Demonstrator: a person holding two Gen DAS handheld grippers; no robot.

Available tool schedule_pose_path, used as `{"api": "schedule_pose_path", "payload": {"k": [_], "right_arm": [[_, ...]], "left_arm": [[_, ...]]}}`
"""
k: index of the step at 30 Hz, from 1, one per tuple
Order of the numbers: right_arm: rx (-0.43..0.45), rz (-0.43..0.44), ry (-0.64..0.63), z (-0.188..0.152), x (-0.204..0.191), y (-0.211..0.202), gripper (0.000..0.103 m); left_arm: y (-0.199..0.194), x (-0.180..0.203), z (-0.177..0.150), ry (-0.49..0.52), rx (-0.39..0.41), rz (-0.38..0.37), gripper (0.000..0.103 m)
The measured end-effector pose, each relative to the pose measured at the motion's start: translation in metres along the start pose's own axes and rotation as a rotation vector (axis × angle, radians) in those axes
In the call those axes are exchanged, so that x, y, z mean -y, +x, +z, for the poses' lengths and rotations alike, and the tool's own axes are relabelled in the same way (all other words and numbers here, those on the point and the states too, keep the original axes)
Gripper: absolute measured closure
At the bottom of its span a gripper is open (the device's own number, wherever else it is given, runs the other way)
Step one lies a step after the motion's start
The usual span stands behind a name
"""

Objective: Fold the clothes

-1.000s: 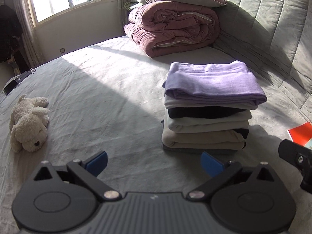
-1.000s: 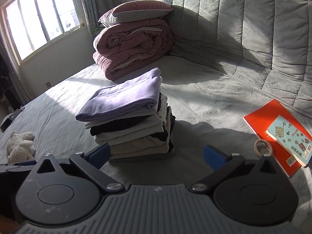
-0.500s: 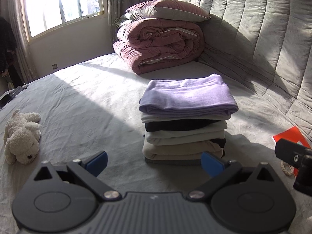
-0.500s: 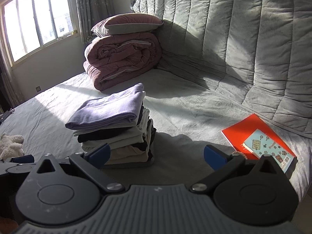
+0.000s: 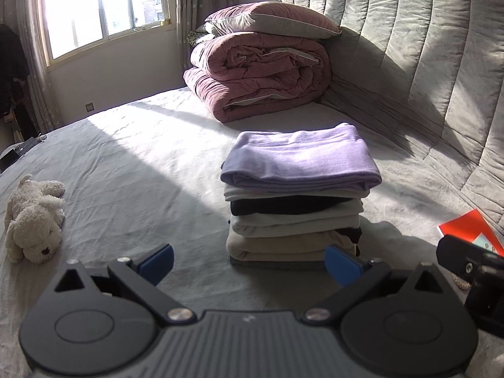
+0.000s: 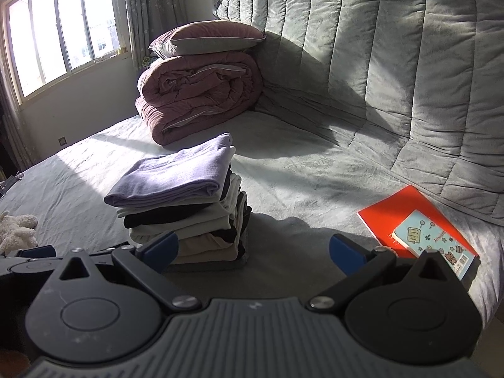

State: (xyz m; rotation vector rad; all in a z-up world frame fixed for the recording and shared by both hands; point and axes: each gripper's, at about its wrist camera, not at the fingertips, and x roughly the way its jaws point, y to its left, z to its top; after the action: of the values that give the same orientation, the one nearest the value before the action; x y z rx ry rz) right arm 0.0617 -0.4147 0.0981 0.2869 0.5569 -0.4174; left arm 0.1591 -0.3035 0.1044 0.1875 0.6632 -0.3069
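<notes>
A stack of several folded clothes (image 5: 296, 208) stands on the grey bed (image 5: 141, 170), with a lilac garment (image 5: 302, 157) on top and white, black and beige layers under it. In the right wrist view the same stack (image 6: 186, 211) is left of centre, the lilac garment (image 6: 176, 173) topmost. My left gripper (image 5: 249, 266) is open and empty, held back just short of the stack's near edge. My right gripper (image 6: 253, 252) is open too, nothing between its blue pads; its left fingertip (image 6: 160, 249) overlaps the stack's lower corner in the image.
A rolled pink duvet (image 5: 261, 72) with a pillow (image 5: 274, 20) on it lies at the head of the bed against the quilted headboard (image 5: 425, 63). A white plush dog (image 5: 31, 217) lies at left. A red book (image 6: 412, 217) with a small blue notebook (image 6: 431, 242) sits at right.
Both grippers have drawn back from the stack, which looks smaller and more central in the left wrist view. Both stay open and empty. The stack has not moved.
</notes>
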Motion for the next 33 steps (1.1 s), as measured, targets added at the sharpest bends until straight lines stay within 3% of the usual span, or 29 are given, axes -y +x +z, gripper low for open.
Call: {"api": "schedule_pose_path", "payload": {"k": [18,23,27,33], "right_arm": [[0.001,-0.007,-0.03,0.001,-0.004,-0.001,0.0],[0.068,-0.068,-0.12,0.006,-0.017,-0.032,0.0],[0.032,-0.012,-0.142,-0.002,-0.025,-0.056,0.0],[0.04,-0.012,-0.17,-0.013,-0.034,-0.103,0.0]], "left_arm": [[-0.006,-0.007,-0.001,-0.01,-0.019,-0.002,0.001],[-0.037,-0.019,-0.006,-0.016,-0.024,0.009,0.001],[-0.071,-0.031,-0.014,-0.017,-0.021,0.038,0.001],[-0.118,-0.045,-0.033,-0.027,-0.011,0.042,0.001]]}}
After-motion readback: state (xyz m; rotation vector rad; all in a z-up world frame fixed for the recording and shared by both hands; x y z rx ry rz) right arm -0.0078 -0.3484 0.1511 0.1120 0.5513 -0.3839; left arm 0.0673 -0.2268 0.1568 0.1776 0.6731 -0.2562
